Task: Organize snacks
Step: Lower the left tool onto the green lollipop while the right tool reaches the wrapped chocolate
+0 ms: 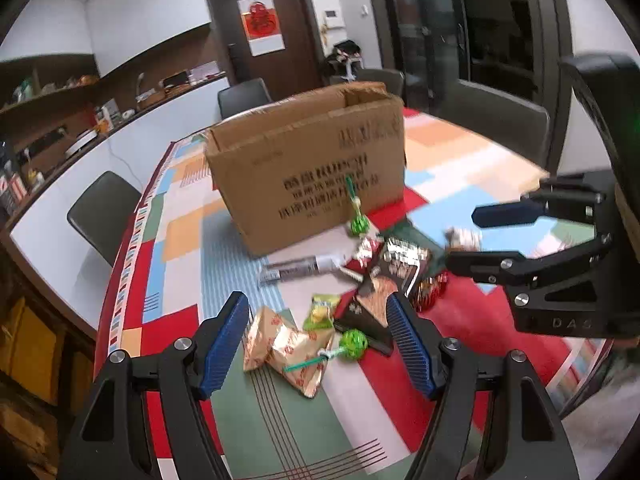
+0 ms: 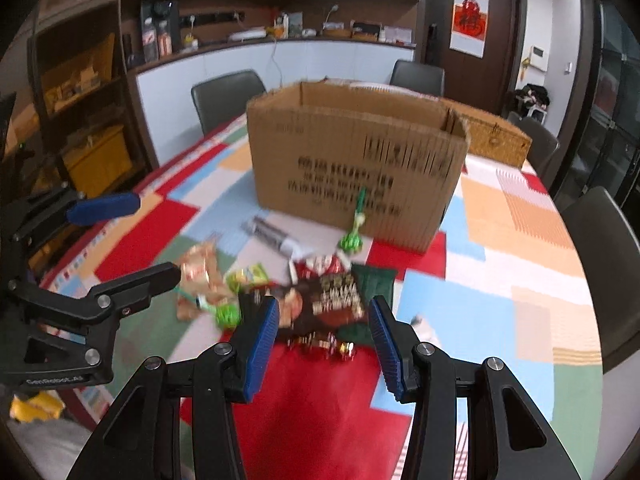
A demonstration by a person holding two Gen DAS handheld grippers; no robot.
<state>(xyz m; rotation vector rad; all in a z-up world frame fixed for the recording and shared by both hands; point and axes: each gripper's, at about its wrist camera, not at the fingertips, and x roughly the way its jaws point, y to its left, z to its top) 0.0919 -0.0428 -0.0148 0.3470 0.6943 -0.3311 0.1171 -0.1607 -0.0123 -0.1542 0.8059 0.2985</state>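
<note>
Both sets of jaws are spread wide and holding nothing, so you've got a free pick. Your right gripper [image 2: 322,342] is the one lined up best: the dark snack bag [image 2: 320,300] sits dead ahead between its jaws, just beyond the tips, lying flat with its long axis running roughly across the gap. A dark green pouch [image 2: 374,280] is tucked under its right edge and some red wrapped candies [image 2: 324,346] lie right at the near edge, so a straight push forward could drag those along.

Your left gripper [image 1: 320,344] has the crinkly gold packet [image 1: 286,350] between its jaws, with a green lollipop [image 1: 352,344] lying partly on top of it, stick pointing toward the left jaw. A small yellow-green packet [image 1: 322,312] sits just past that.

The cardboard box [image 2: 356,160] stands open-topped straight beyond the pile, with another lollipop leaning on its front wall. Plenty of open counter [image 2: 320,400] on your near side; the two grippers sit close together, so I'd move one at a time.
</note>
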